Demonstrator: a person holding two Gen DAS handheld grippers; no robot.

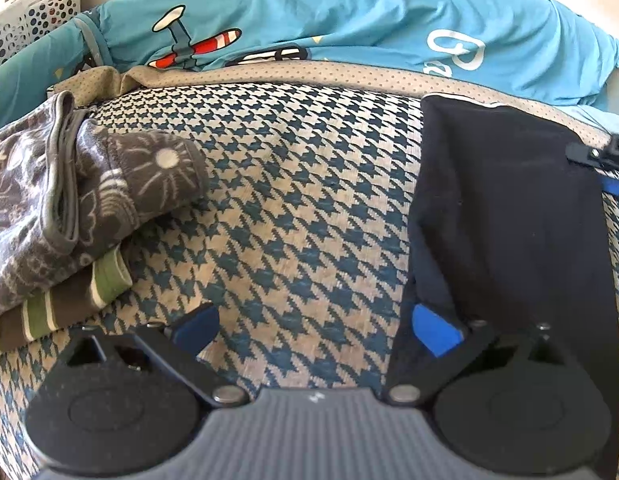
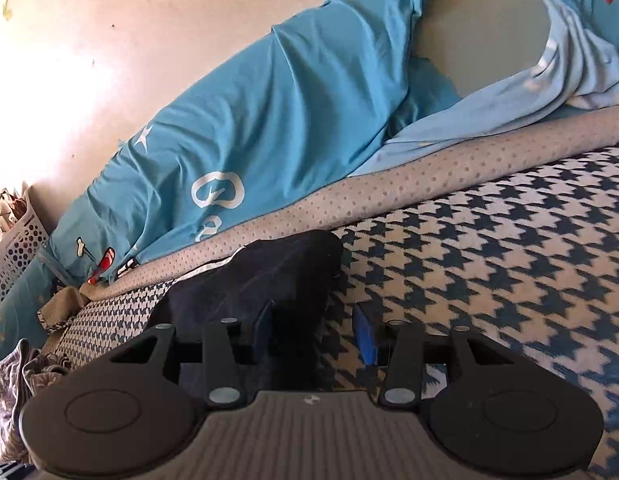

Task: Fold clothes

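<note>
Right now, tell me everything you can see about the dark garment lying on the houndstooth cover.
The dark garment is black or deep navy, soft and matte, with a thin white edge showing at its far end. It lies rumpled on the houndstooth cover, stretching toward the dotted beige border. Both open grippers are at its near edge: the left gripper has one pad against it, the right gripper straddles its corner.

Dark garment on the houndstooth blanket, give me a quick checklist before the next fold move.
1. Left gripper open: ok, fingers spread wide.
2. Right gripper open: ok.
3. Dark garment held: not ok, neither gripper grips it.
4. Garment flat on the blanket: not ok, it looks bunched in the right wrist view.
5. Folded pile clear of the garment: ok, bare blanket lies between them.
6. Garment's near edge: cannot tell, hidden behind the fingers.
</note>
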